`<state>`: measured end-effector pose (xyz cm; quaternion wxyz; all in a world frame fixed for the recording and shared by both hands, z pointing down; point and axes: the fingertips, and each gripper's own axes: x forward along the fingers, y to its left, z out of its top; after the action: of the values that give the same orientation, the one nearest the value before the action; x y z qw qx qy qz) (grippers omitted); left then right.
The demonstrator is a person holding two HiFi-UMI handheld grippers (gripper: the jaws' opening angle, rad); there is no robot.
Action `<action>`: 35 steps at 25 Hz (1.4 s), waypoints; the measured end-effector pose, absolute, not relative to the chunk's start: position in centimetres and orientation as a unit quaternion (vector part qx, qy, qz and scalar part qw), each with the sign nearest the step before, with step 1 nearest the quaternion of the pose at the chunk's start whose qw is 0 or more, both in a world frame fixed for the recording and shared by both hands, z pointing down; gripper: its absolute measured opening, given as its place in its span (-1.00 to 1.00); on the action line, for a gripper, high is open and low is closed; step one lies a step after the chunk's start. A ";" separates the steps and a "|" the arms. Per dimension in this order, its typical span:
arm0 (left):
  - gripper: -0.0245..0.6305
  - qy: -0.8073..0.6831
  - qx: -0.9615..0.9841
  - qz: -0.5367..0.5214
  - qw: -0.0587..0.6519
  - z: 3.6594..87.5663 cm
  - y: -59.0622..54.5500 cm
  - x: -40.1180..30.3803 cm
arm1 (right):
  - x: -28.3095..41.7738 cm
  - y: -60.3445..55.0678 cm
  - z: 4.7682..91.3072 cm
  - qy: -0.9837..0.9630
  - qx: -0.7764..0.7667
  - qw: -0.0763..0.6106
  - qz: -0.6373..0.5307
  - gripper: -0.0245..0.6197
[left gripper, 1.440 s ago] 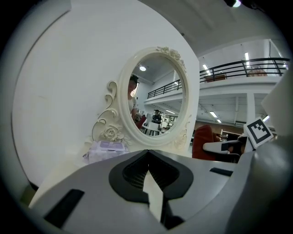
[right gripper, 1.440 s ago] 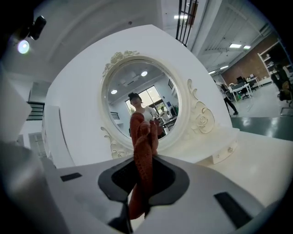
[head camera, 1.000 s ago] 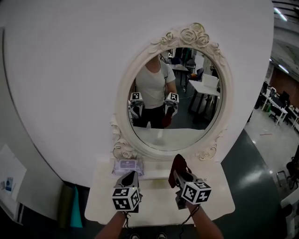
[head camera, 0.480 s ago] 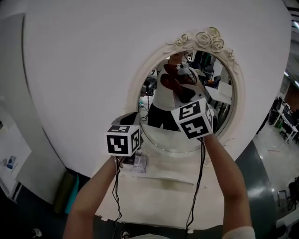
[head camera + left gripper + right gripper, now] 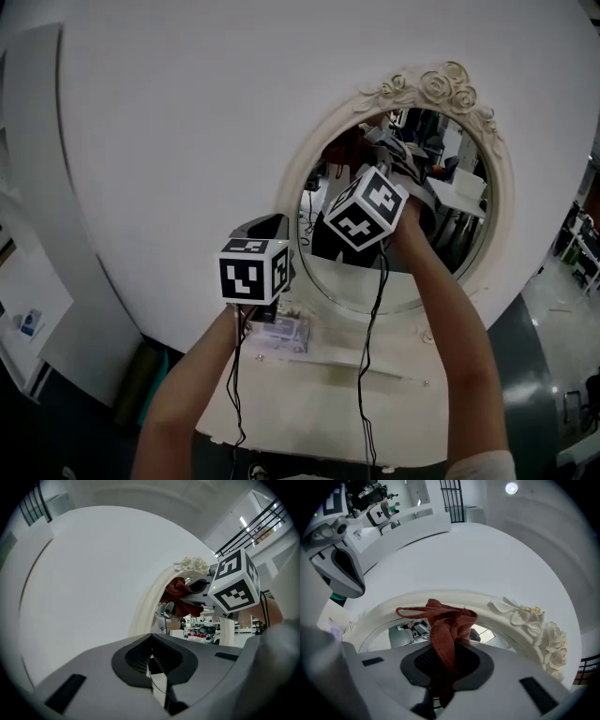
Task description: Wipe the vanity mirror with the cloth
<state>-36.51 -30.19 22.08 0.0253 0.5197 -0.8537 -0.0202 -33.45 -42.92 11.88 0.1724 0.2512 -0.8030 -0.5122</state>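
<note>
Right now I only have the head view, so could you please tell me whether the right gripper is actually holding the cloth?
Observer: Yes. In the right gripper view, the right gripper has its jaws shut on the red cloth, which bunches up ahead of them.
Operator: Thank you. Where on the mirror is it?
Observer: At the top of the mirror, by the frame and near the rose carving. I cannot confirm contact with the glass.
Operator: And the left gripper?
Observer: The left gripper has its jaws together with nothing between them.

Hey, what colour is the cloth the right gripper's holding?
Rust red; the cloth shows best in the right gripper view.
</note>
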 end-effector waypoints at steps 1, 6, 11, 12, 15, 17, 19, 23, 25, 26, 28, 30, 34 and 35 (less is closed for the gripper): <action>-0.89 -0.854 0.520 -0.019 0.028 22.5 -30.2 -36.6 | -33.7 -42.8 12.2 -0.801 0.250 0.173 -0.516 -0.73; -0.89 -0.853 0.519 -0.028 0.048 24.6 -30.3 -37.3 | -35.0 -41.6 15.5 -0.799 0.209 0.191 -0.531 -0.73; -0.89 -0.853 0.515 -0.034 0.074 27.2 -30.0 -38.2 | -36.2 -40.2 20.6 -0.781 0.170 0.219 -0.560 -0.73; -0.89 -0.853 0.515 -0.033 0.080 27.9 -29.9 -38.2 | -36.4 -39.9 22.1 -0.780 0.158 0.227 -0.561 -0.73; -0.89 -0.850 0.517 -0.026 0.101 30.6 -29.9 -38.1 | -36.7 -39.5 26.7 -0.780 0.128 0.247 -0.561 -0.73; -0.89 -0.847 0.519 -0.020 0.117 33.1 -29.9 -37.9 | -36.7 -39.5 29.8 -0.779 0.112 0.255 -0.562 -0.73; -0.89 -0.843 0.521 -0.017 0.135 35.7 -29.9 -37.7 | -36.6 -39.3 33.0 -0.780 0.095 0.266 -0.558 -0.73; -0.89 -0.834 0.523 -0.013 0.175 41.1 -30.0 -37.1 | -36.2 -39.2 40.5 -0.783 0.055 0.305 -0.539 -0.73; -0.89 -0.830 0.523 -0.012 0.192 43.4 -30.2 -36.7 | -35.7 -39.4 44.2 -0.787 0.037 0.326 -0.522 -0.73; -0.89 -0.828 0.524 -0.011 0.199 44.4 -30.3 -36.5 | -35.4 -39.6 45.8 -0.790 0.031 0.333 -0.513 -0.73; -0.89 -0.825 0.524 -0.007 0.210 46.1 -30.4 -36.2 | -34.9 -40.0 48.1 -0.798 0.030 0.334 -0.500 -0.73; -0.89 -0.823 0.524 -0.004 0.218 47.3 -30.4 -36.0 | -34.5 -40.2 48.8 -0.807 0.031 0.326 -0.492 -0.73; -0.89 -0.820 0.531 -0.006 0.214 46.7 -31.8 -36.2 | -34.1 -40.8 46.5 -0.823 0.039 0.305 -0.478 -0.73; -0.89 -0.819 0.535 -0.006 0.206 45.7 -32.4 -36.4 | -34.0 -40.9 44.9 -0.825 0.044 0.295 -0.481 -0.73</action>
<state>-36.44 -32.36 45.66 0.2057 0.5351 -0.8194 -0.0065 -33.99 -40.85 44.92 0.2947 0.0444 -0.8246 -0.4808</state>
